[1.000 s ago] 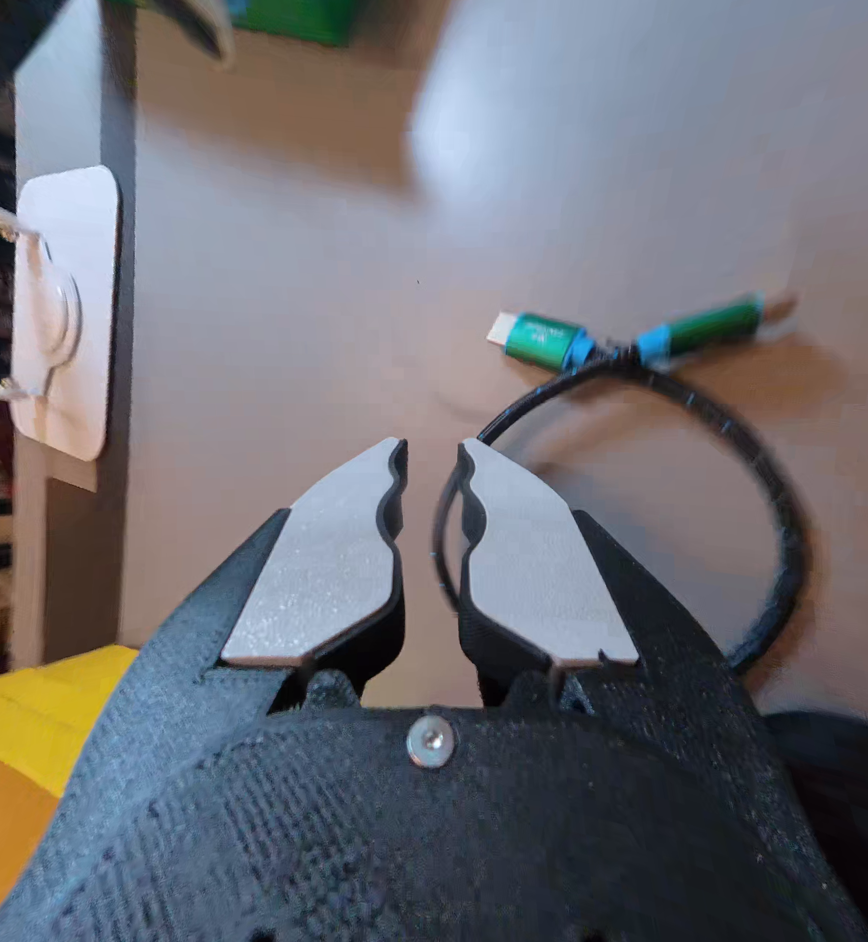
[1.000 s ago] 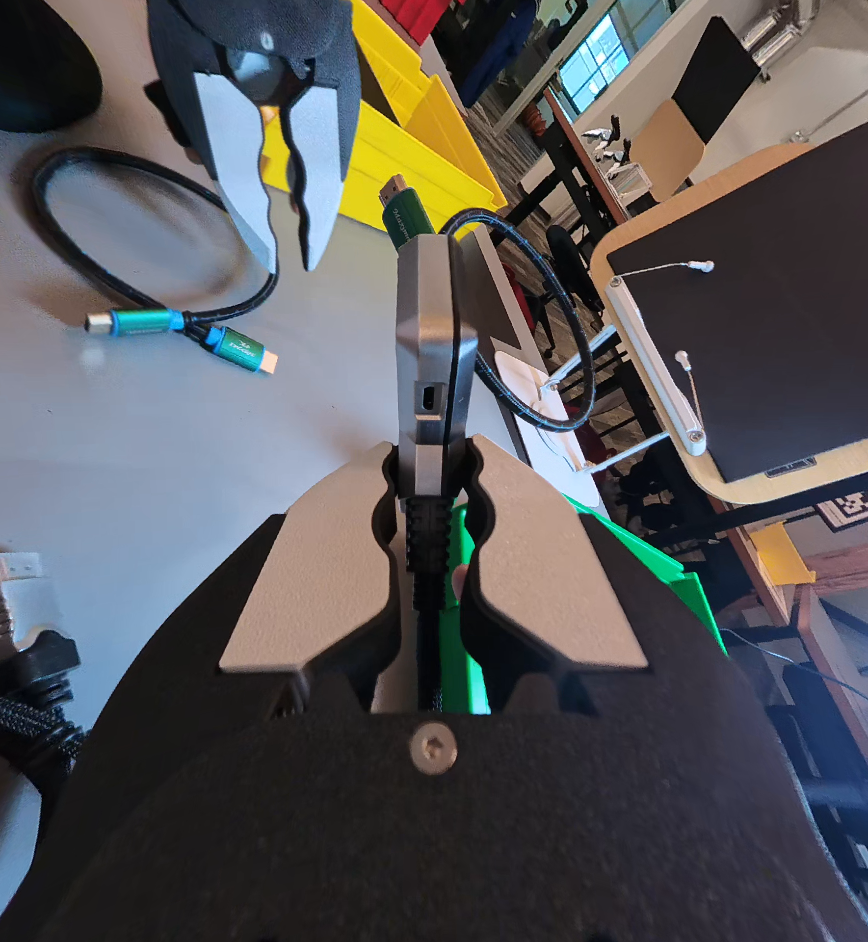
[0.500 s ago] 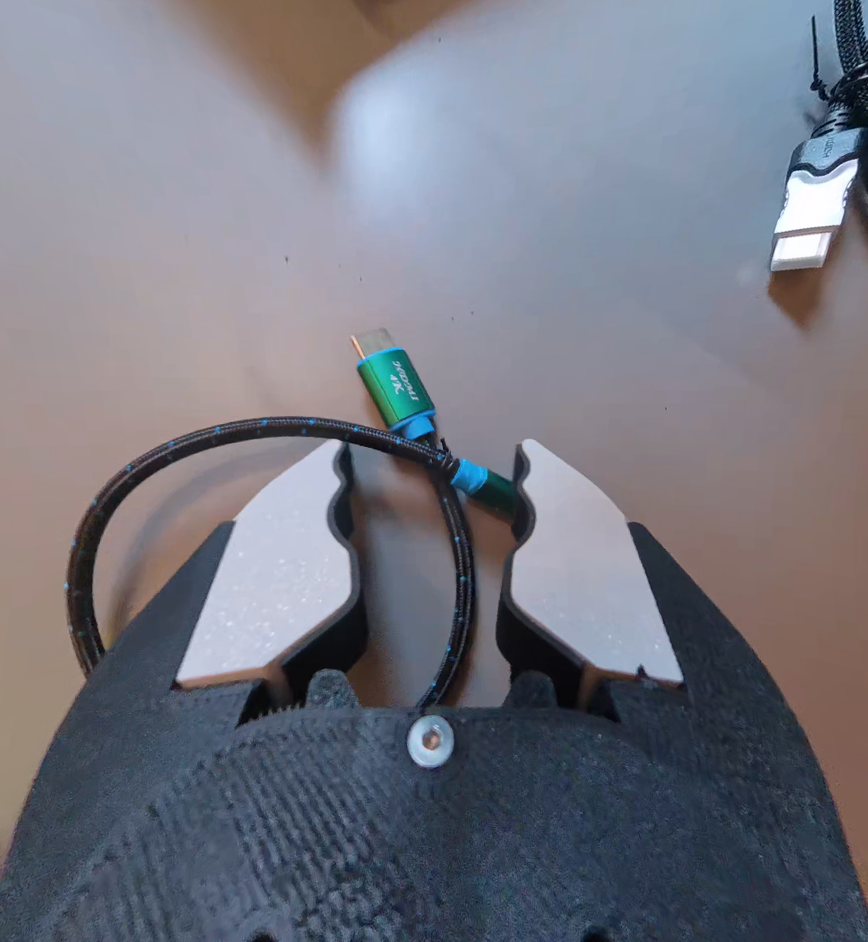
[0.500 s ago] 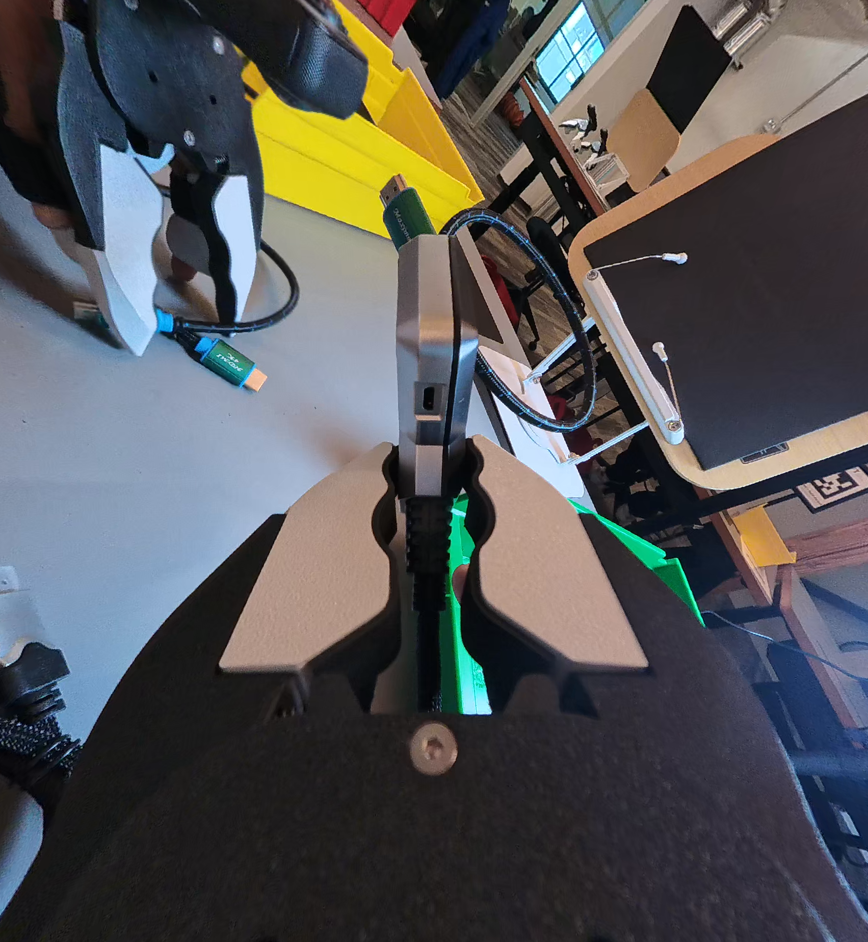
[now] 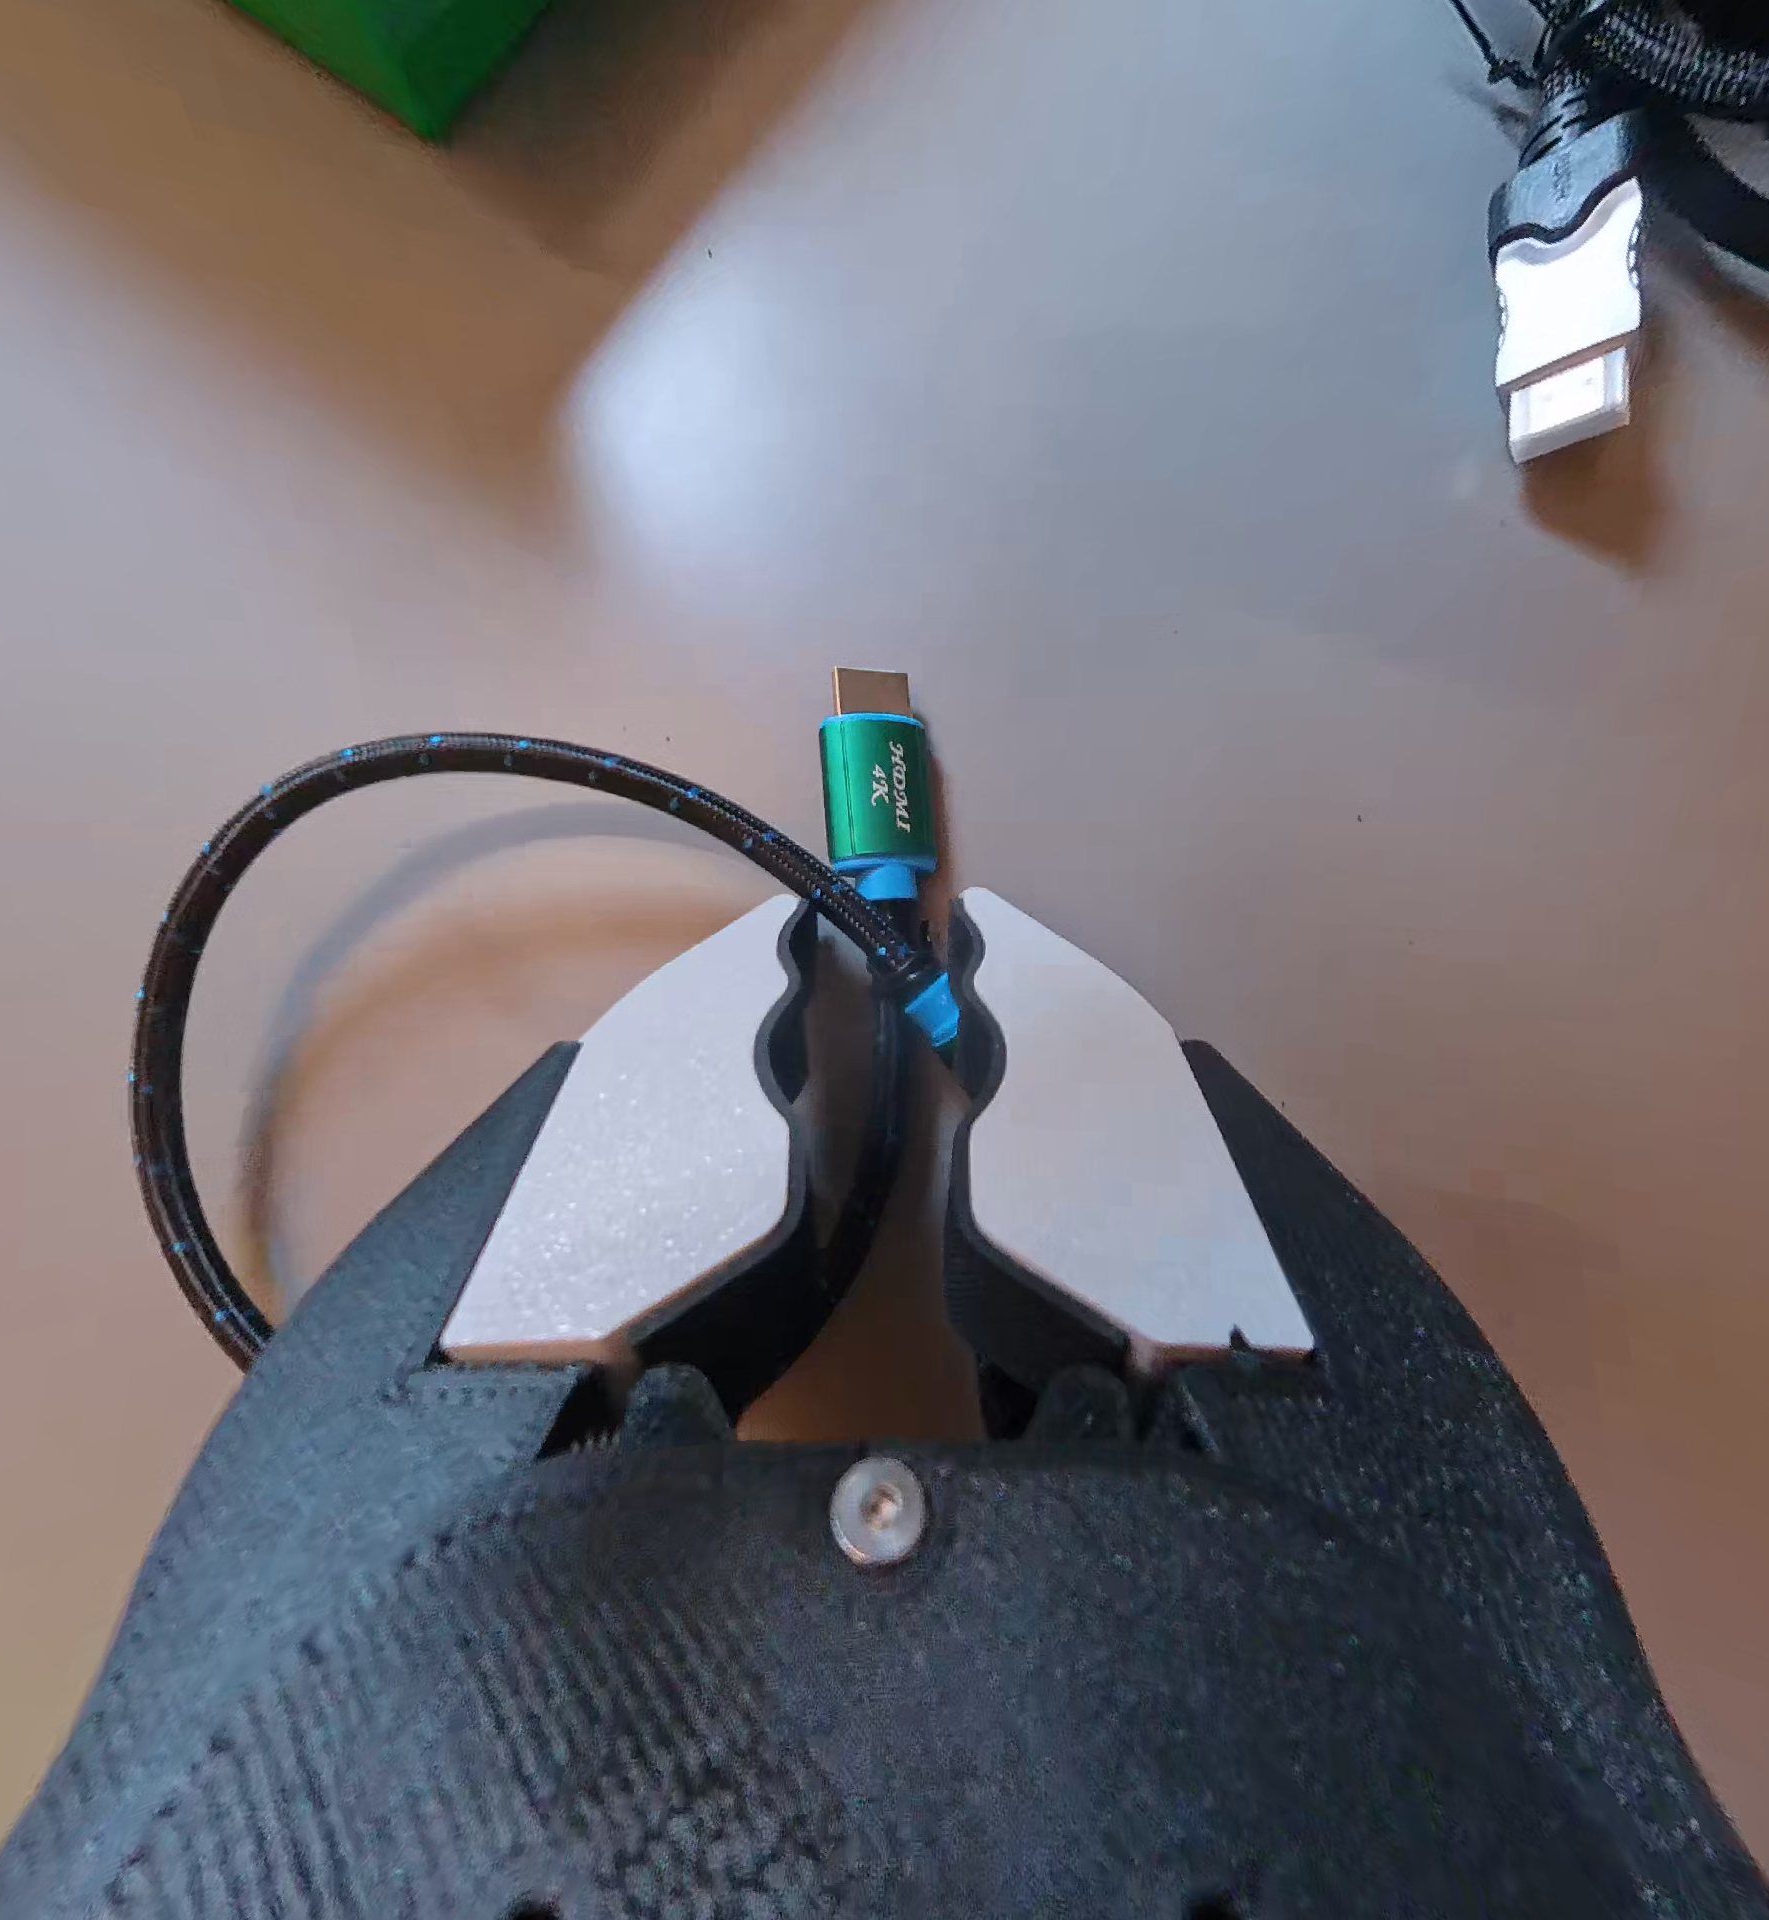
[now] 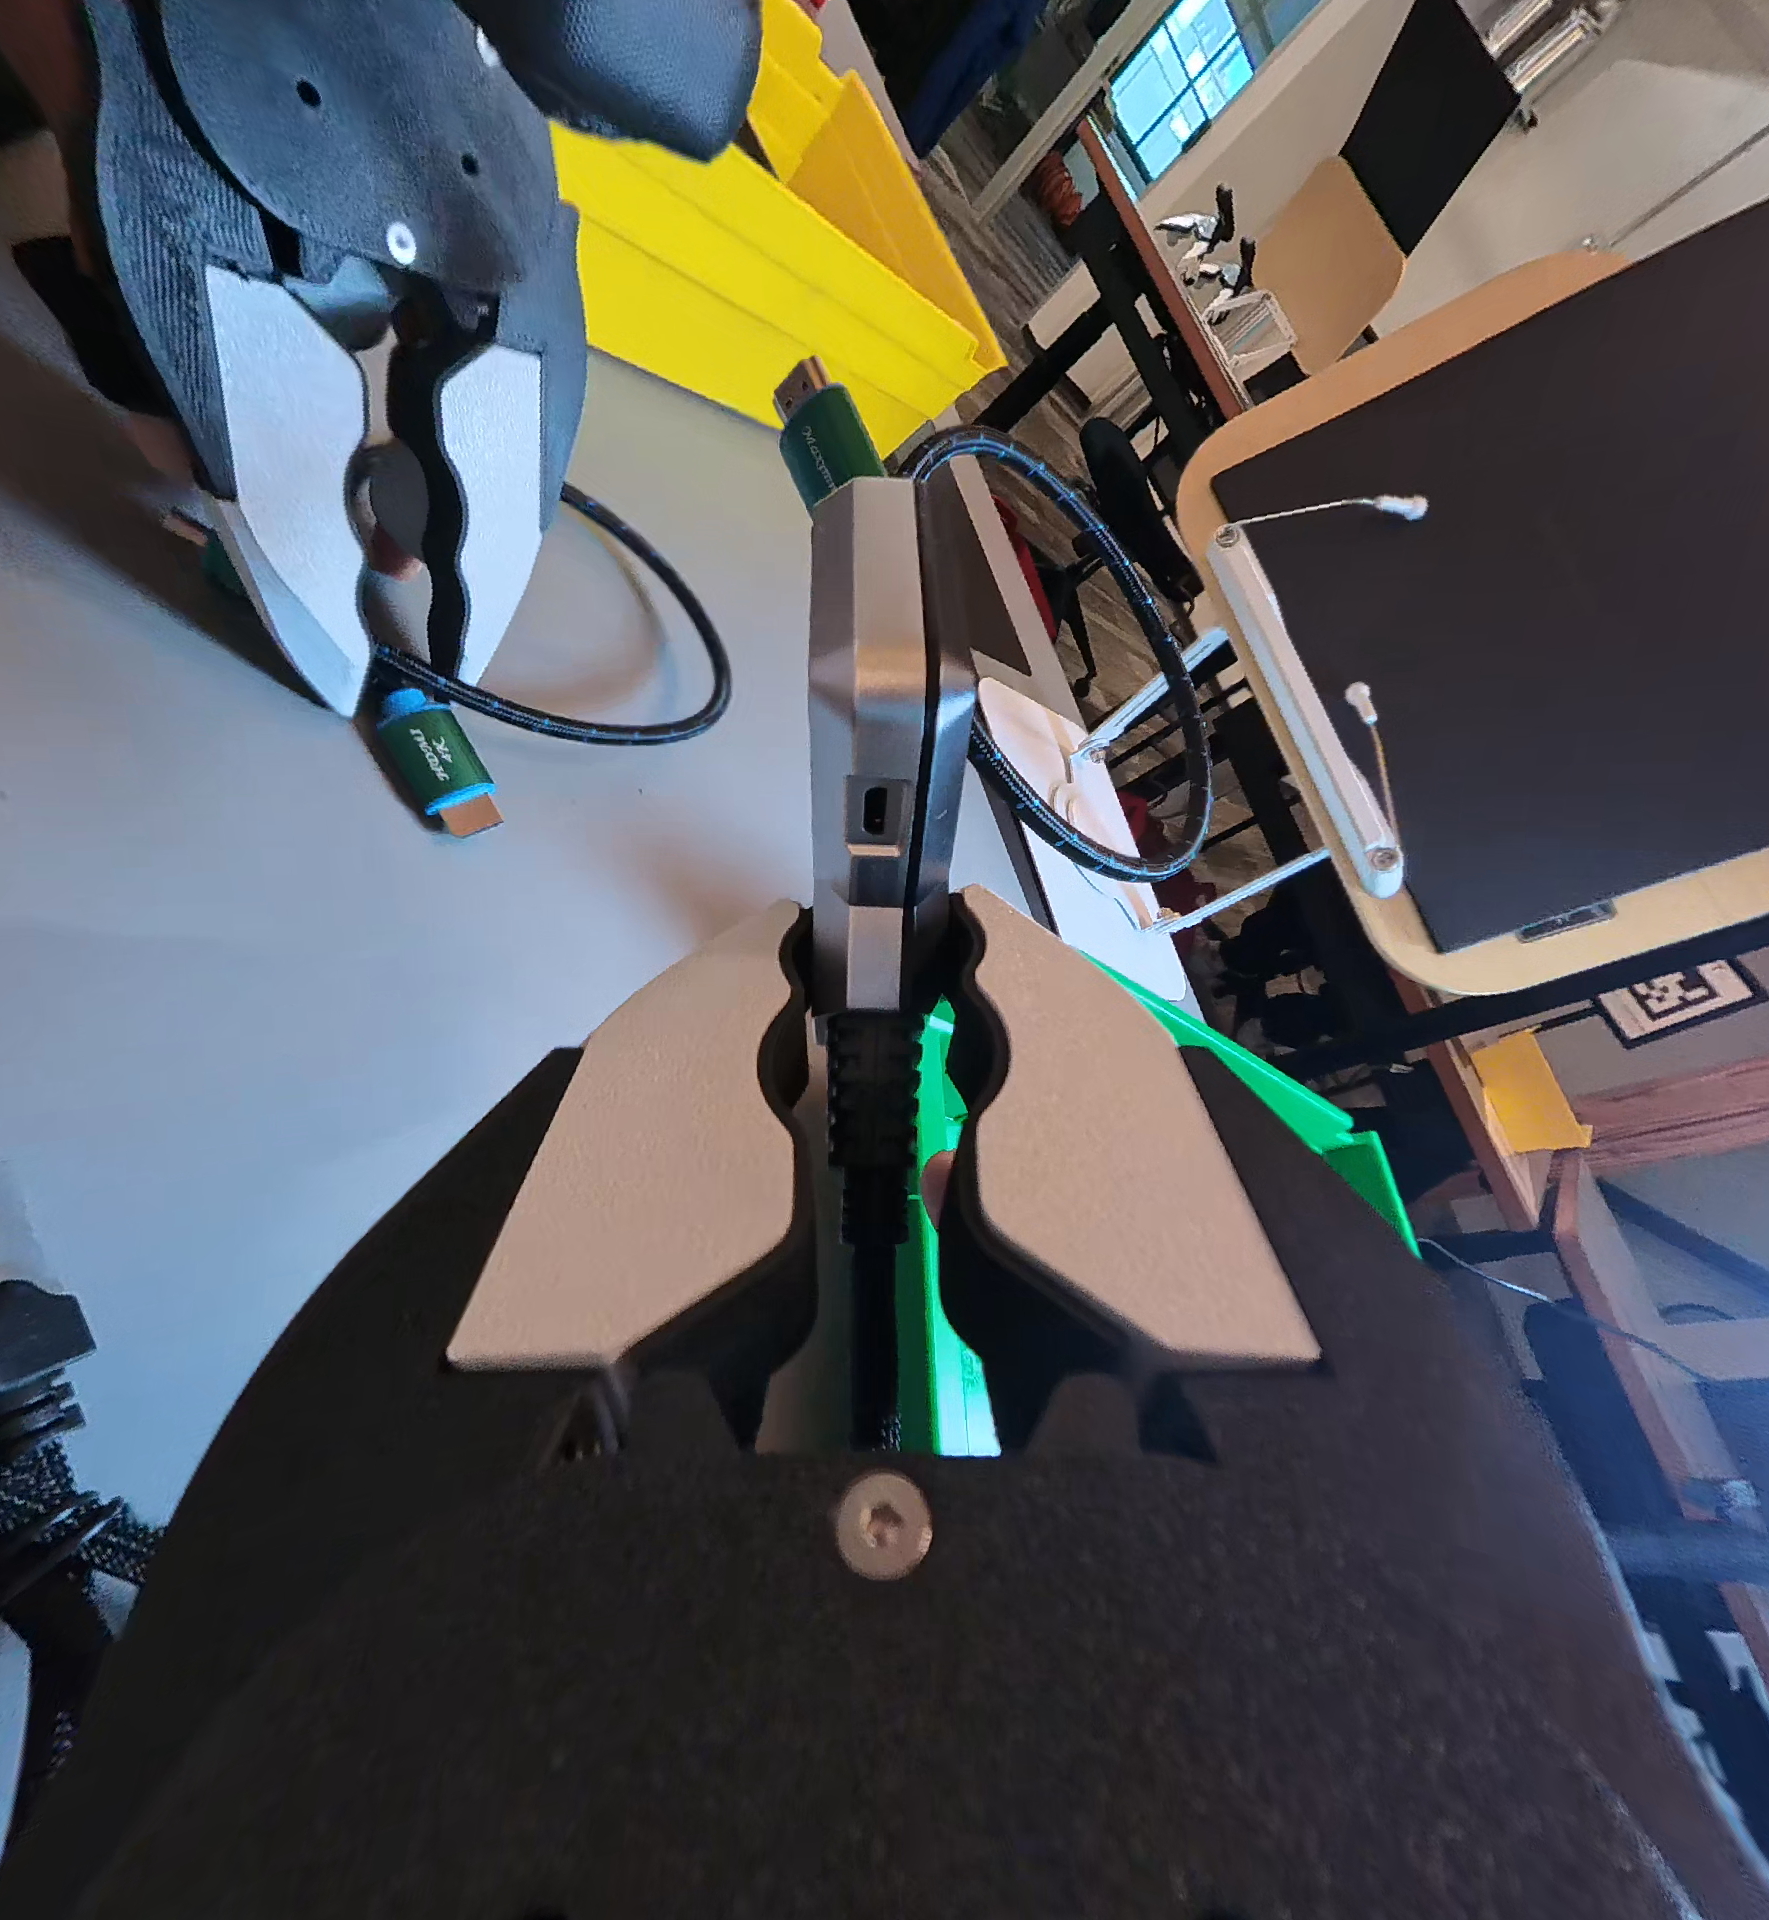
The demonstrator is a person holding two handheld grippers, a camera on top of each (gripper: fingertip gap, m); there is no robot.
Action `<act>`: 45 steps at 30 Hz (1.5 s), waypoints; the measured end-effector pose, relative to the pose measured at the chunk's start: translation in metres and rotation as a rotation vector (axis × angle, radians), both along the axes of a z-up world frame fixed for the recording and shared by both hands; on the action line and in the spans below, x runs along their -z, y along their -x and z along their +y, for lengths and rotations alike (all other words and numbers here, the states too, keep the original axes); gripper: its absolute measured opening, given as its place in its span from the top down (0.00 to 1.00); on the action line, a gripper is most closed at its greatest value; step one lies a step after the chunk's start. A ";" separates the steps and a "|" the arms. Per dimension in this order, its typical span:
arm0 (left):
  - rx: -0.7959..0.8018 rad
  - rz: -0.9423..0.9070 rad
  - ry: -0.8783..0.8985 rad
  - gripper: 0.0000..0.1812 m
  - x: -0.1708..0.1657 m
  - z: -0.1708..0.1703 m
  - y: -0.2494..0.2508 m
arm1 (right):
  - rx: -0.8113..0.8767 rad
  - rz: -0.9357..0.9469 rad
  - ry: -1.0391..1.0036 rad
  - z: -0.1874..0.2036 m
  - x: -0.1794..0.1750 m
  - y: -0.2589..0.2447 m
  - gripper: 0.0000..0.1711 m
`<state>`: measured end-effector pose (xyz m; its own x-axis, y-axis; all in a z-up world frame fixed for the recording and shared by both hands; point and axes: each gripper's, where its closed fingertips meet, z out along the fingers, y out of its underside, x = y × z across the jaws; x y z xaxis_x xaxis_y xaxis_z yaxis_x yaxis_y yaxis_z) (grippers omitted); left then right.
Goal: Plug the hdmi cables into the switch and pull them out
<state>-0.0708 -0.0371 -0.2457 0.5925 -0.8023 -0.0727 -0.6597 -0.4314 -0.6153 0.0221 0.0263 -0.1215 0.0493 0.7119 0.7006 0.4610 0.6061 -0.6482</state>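
Switch [image 6: 875, 727] clamped in right hand-held gripper [image 6: 880, 935], one cable plugged; left hand-held gripper [image 5: 885, 935] closing around second green cable [image 5: 869, 790], lower centre, grip uncertain.

Both wrist views closely share the green plug [image 5: 867, 795].

The short cable [image 5: 205, 977] wears a woven black braid flecked with blue, and its plug [image 5: 869, 795] has a glossy green metallic shell with a gold-toned tip. The switch [image 6: 875, 727] looks like brushed grey metal with a dull sheen, its own lead ending in ribbed black rubbery strain relief. The tabletop [image 5: 1275, 727] is smooth and matt, while the gripper fingers [image 5: 651, 1174] show fine-grained, layered plastic faced in pale grey.
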 end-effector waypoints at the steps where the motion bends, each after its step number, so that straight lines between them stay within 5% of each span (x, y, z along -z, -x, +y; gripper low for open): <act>1: 0.007 0.025 -0.021 0.87 -0.001 0.000 0.000 | -0.007 -0.009 -0.016 -0.001 0.002 0.000 0.87; 11: 0.001 -0.291 -0.074 0.94 -0.086 -0.039 0.033 | -0.114 -0.009 -0.097 -0.014 0.010 0.007 0.87; 18: 0.012 -0.348 -0.034 0.94 -0.114 -0.071 0.049 | -0.102 -0.024 -0.217 -0.017 0.013 0.015 0.86; 27: 0.020 -0.144 0.311 0.94 -0.076 -0.059 0.030 | -0.071 -0.150 -0.653 -0.032 0.025 0.038 0.87; 45: 0.039 -0.171 0.426 0.93 -0.072 -0.054 0.001 | -0.126 -0.249 -0.625 -0.039 0.062 0.053 0.87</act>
